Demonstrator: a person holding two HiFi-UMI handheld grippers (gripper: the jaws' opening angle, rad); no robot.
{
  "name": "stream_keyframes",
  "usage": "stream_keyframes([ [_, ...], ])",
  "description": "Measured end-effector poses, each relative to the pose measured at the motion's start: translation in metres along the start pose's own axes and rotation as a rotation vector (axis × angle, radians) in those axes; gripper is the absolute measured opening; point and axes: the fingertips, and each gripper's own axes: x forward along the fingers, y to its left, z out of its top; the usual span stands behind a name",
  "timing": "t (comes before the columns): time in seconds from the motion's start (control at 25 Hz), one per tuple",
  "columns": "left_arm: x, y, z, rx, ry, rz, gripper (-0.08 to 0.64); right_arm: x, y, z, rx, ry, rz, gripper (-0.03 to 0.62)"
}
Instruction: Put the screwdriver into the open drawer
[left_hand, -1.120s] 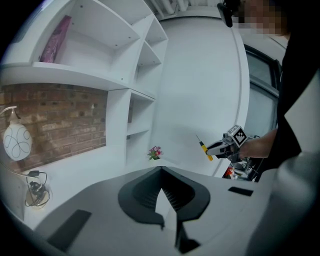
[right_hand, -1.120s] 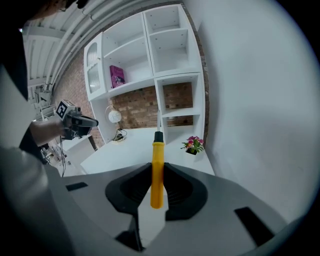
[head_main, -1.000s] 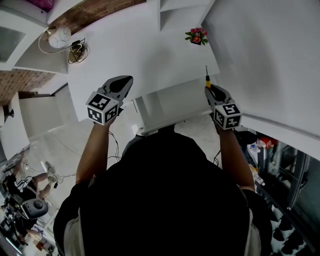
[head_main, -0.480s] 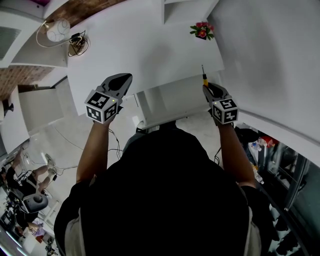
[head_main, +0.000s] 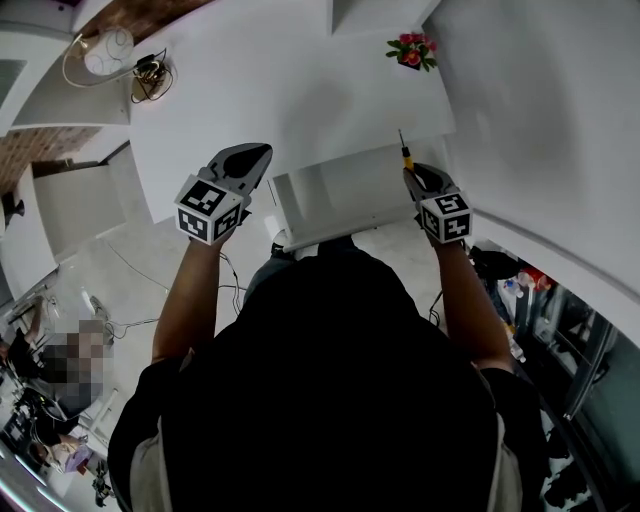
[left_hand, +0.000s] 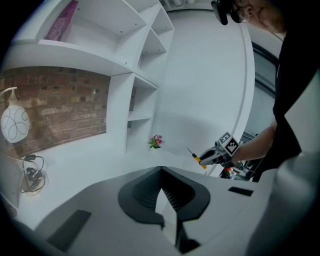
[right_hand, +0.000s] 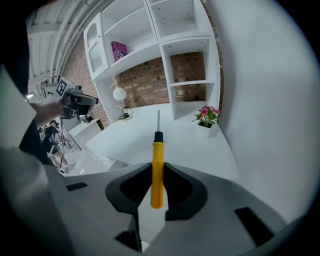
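Right gripper (head_main: 409, 174) is pinching the screwdriver (head_main: 403, 150) by its yellow handle, with the metal shaft pointing away from the person. Left gripper (head_main: 251, 155) is holding nothing, its jaws pressed together at the tips. Compared with a second ago, the right gripper is sitting a little further left and higher in the head view. That puts the screwdriver above the right end of the open drawer (head_main: 345, 190) rather than beside its right edge. The left gripper is hovering at the drawer's left end, much as before, and the whole desk (head_main: 280, 90) is showing slightly lower in the picture.

From the right gripper view, the handle (right_hand: 157, 165) is sitting upright between the two dark pads, a detail the head view is too far off to show. That view is also taking in the flower pot (right_hand: 207, 116) near the wall, brick-backed shelves with a pink book (right_hand: 120, 50), and the left gripper (right_hand: 77, 98) off to the side. The left gripper view is showing the right gripper (left_hand: 204, 159) from the side, with the screwdriver (left_hand: 196, 156) tilted up above the desk. A round lamp (left_hand: 15, 122) is standing at its left edge. The drawer is appearing clearly only in the head view.
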Motion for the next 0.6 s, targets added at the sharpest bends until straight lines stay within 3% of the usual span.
stream_keyframes([
  [0.6,0.009,0.007,-0.02,-0.035,0.022,0.02,0.015,0.036,0.005,-0.031,-0.135,0.109,0.024,0.083],
])
